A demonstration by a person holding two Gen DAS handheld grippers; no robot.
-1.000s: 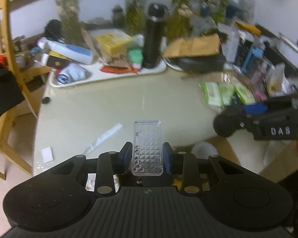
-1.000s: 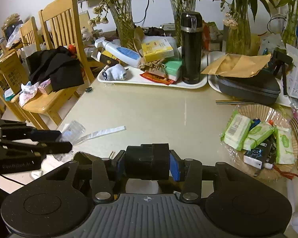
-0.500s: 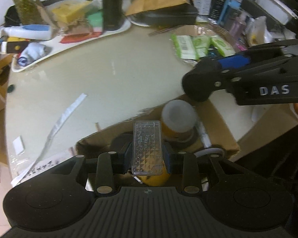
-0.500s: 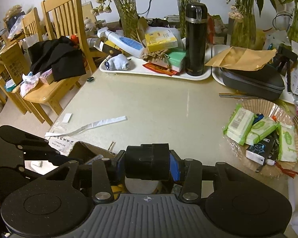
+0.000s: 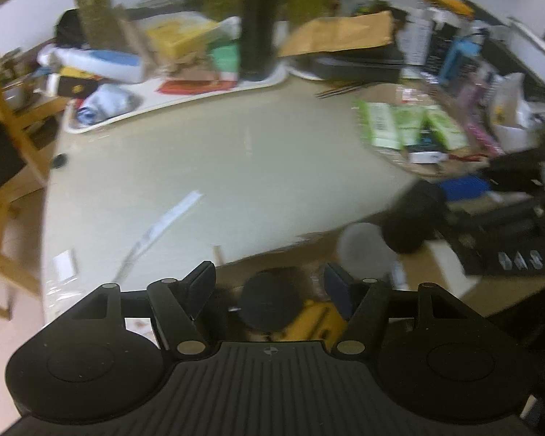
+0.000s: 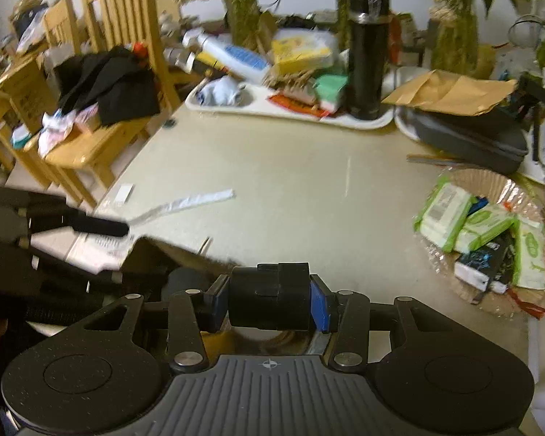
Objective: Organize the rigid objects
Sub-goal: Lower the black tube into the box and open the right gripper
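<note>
My left gripper (image 5: pixel 269 287) hangs over an open cardboard box (image 5: pixel 428 265) at the table's near edge, its jaws opening with nothing between them. Below the gap lie a black round object (image 5: pixel 269 303) and something yellow (image 5: pixel 319 319), with a white cup-like thing (image 5: pixel 363 250) to the right. The clear studded case is out of sight. My right gripper (image 6: pixel 270 301) is shut on a black cylinder (image 6: pixel 270 299) above the same box (image 6: pixel 185 250). In the left wrist view that cylinder (image 5: pixel 410 218) appears at the right. The left gripper's finger (image 6: pixel 91 225) shows in the right wrist view.
A beige table (image 6: pixel 290 181) carries a paper strip (image 6: pixel 192 201), a white tray (image 6: pixel 258 105) with a black flask (image 6: pixel 367 51) and bottles, a dark case (image 6: pixel 468 138) under a brown envelope, and a wicker plate (image 6: pixel 541 218) of green wipe packs. Wooden chairs (image 6: pixel 120 36) stand left.
The left gripper held a clear studded case over the box; its jaws have now spread and the case is gone from them. The right gripper still holds the black cylinder.
</note>
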